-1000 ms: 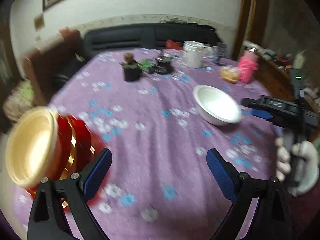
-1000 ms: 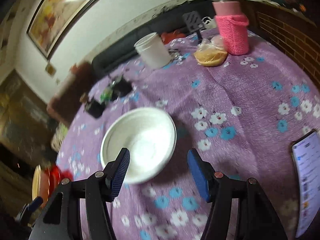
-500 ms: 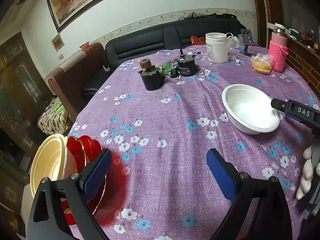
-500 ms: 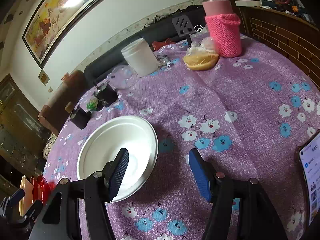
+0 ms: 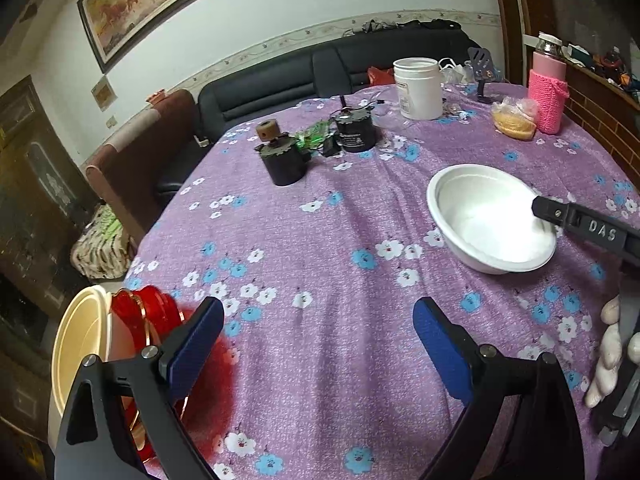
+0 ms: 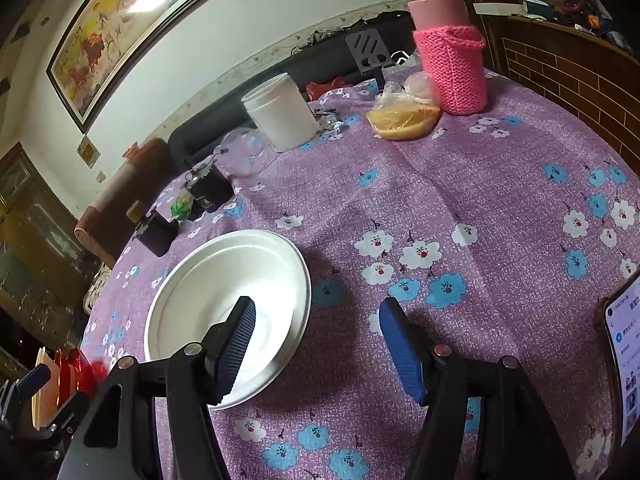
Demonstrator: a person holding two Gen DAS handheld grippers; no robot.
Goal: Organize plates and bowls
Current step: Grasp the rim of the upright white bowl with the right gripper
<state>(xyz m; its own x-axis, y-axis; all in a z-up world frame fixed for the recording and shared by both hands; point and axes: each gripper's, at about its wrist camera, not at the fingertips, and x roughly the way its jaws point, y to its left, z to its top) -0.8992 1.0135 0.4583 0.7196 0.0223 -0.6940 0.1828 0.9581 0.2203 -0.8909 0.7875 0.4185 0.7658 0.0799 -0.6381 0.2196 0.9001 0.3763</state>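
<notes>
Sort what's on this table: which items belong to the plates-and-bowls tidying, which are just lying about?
Job:
white bowl
cream bowl
red plates

Lying about:
white jar
pink-sleeved bottle
bagged food
two dark canisters
phone

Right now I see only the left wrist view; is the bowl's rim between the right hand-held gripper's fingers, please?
Observer: Yes. The right hand-held gripper is open and straddles the near rim of the bowl, one finger over the inside, the other outside.
Operator: Thank you. Does anything lie to its right?
Observer: A phone lies there with its screen lit, at the picture's right edge.
</notes>
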